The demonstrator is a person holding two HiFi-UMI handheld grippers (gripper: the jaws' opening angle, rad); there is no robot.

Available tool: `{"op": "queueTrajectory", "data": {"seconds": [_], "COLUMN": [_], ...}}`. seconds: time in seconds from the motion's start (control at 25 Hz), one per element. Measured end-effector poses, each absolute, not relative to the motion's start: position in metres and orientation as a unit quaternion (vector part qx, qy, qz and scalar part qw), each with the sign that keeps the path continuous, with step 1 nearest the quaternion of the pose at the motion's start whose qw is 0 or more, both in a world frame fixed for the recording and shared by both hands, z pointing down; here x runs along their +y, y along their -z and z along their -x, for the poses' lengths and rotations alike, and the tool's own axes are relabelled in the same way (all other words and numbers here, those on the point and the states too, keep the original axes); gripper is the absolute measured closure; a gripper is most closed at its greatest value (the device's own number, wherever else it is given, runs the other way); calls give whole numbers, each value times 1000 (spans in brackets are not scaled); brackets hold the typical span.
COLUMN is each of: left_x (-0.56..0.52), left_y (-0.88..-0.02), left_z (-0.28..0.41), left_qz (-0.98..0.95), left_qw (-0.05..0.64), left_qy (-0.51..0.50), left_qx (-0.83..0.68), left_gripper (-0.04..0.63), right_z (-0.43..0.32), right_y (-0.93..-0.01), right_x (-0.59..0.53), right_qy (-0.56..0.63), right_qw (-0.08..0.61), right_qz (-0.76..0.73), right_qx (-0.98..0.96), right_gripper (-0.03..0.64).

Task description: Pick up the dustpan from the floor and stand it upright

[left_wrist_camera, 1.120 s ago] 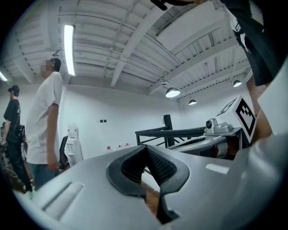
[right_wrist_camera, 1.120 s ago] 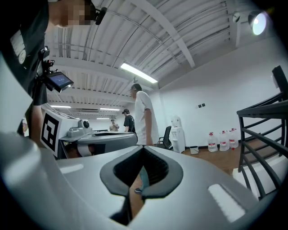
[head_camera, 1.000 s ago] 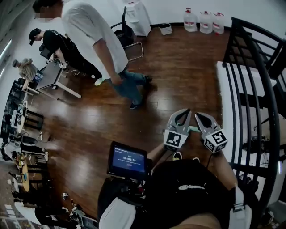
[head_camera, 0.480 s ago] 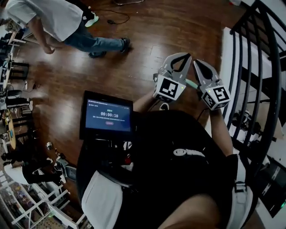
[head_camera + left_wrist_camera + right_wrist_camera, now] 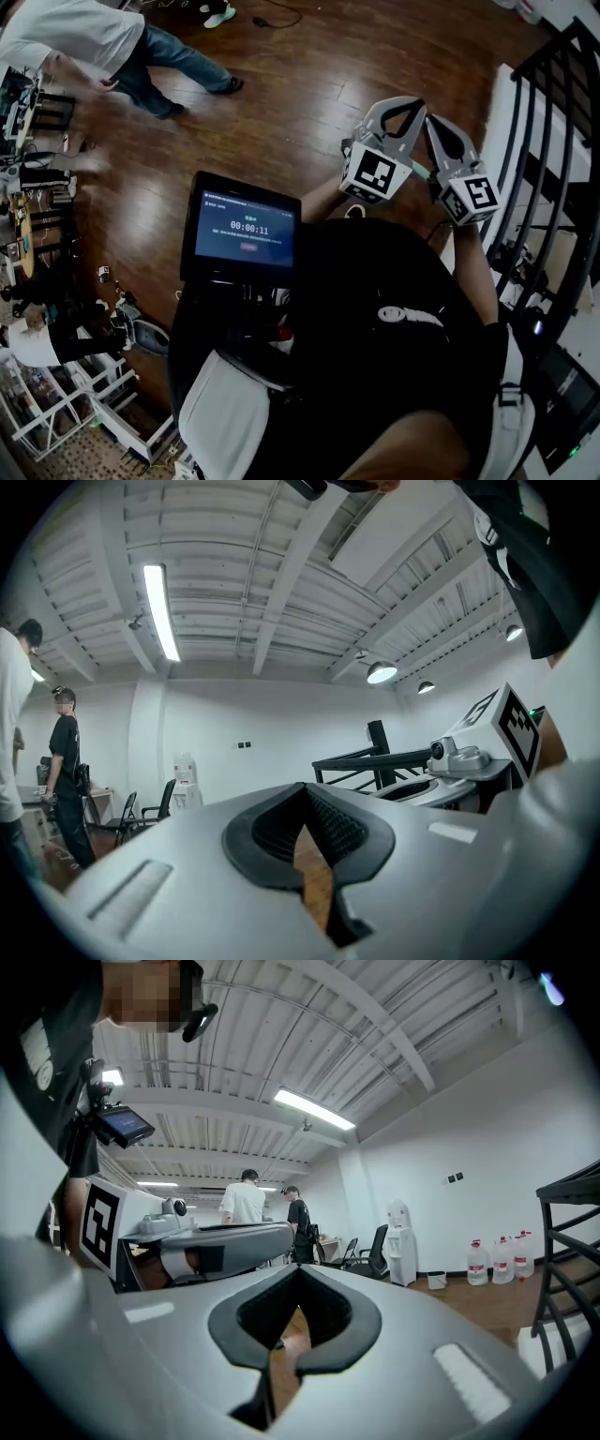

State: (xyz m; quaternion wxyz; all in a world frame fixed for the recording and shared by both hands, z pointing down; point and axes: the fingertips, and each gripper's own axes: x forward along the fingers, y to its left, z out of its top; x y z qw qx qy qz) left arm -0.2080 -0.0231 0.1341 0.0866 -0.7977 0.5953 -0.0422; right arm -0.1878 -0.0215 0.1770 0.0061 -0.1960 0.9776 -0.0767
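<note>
No dustpan shows in any view. In the head view my left gripper [image 5: 409, 101] and right gripper [image 5: 432, 121] are held side by side in front of my chest, above the wooden floor [image 5: 281, 103]. Both point level with their jaws pressed together and nothing between them. A thin pale green strip [image 5: 419, 170] shows between the two; I cannot tell what it is. The left gripper view shows its black pads [image 5: 328, 822] meeting at the tip, my left gripper [image 5: 302, 791] shut. In the right gripper view my right gripper [image 5: 298, 1271] is shut too, with the left gripper's body [image 5: 220, 1241] beside it.
A black metal railing [image 5: 553, 112] runs along the right. A tablet screen [image 5: 248, 230] hangs at my chest. A person in a white shirt [image 5: 75, 37] stands at the upper left near desks [image 5: 28, 103]. Water bottles [image 5: 497, 1260], a dispenser [image 5: 401, 1241] and chairs [image 5: 375, 1246] line the far wall.
Both grippers have risen together and sit higher and further right in the head view. The view has swung, so the person in white now sits in the top left corner.
</note>
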Motion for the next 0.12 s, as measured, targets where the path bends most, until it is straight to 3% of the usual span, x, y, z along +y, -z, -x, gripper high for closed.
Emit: {"op": "queueTrajectory", "data": {"seconds": [0.12], "left_x": [-23], "left_y": [-135], "left_z": [210], "left_qz": [796], "left_qw": [87], "left_qy": [42], "left_qx": [597], "left_gripper": [577], "right_z": [191], "right_y": [-178], "right_x": [-20], "right_qy": [75], "right_qw": [2], "right_qz": [193], "right_qx": [978], "right_gripper": [614]}}
